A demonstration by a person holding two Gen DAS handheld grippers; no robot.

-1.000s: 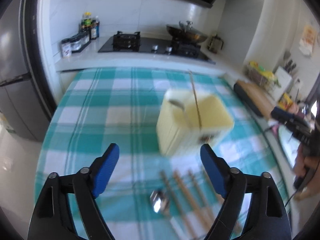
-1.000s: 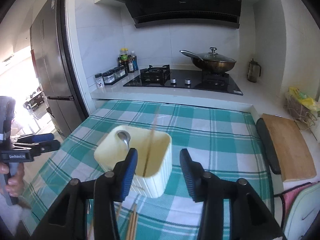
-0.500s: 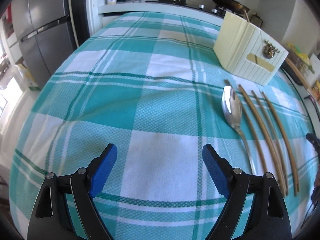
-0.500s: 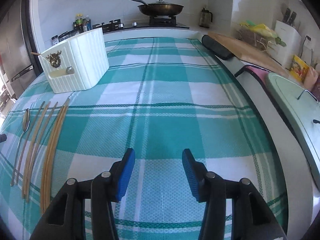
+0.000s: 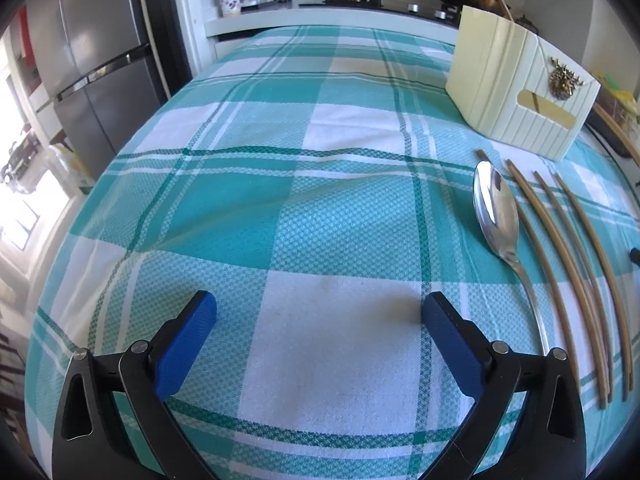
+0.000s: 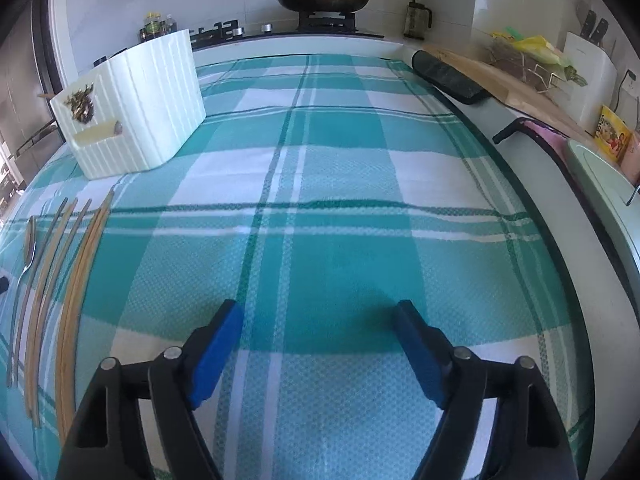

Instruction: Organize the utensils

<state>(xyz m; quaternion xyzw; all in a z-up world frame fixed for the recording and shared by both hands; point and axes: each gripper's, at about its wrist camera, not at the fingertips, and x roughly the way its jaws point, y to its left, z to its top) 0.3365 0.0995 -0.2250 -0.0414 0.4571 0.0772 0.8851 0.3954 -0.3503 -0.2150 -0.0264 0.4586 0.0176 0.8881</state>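
Our left gripper (image 5: 318,312) and right gripper (image 6: 318,318), fingers opening empty, flank the spoon (image 5: 496,210) and chopsticks (image 5: 576,264) lined up beside their holder (image 5: 516,80).

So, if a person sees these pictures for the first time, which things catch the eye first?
Most likely the teal and white checked tablecloth, which fills both views. Next comes the cream ribbed utensil holder standing at the far side, with a shiny spoon and a row of chopsticks lying on the cloth just before it. Near the camera, the blue pads of the left claw and the right claw are opening over bare cloth, with nothing between them.
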